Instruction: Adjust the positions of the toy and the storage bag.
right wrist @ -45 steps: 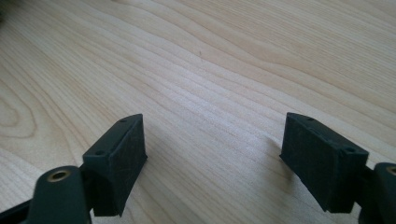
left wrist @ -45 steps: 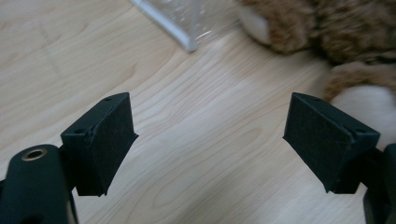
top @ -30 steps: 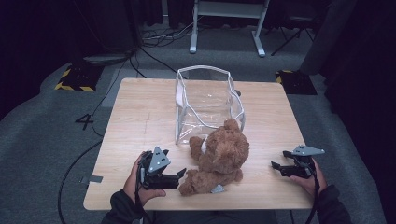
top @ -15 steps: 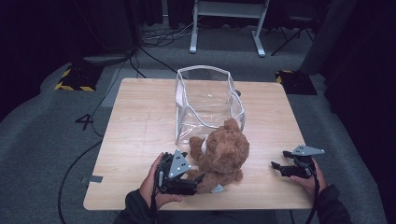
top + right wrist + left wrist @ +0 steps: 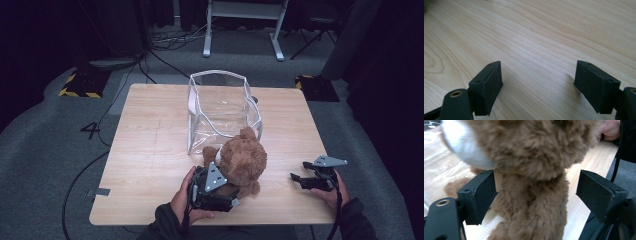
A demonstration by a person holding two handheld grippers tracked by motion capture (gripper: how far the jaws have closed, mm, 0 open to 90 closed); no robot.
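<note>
Tongs in your left hand point(image 5: 235, 192) stand apart with the brown teddy bear point(image 5: 243, 162) between the jaws; in the left gripper view the body point(image 5: 534, 195) fills the gap, though contact with either pad cannot be told. Your bear sits on the wooden table point(image 5: 150, 150), touching the clear plastic bag point(image 5: 220, 112). Your right tongs point(image 5: 298, 179) rest apart on bare wood, well clear of the bear.
</note>
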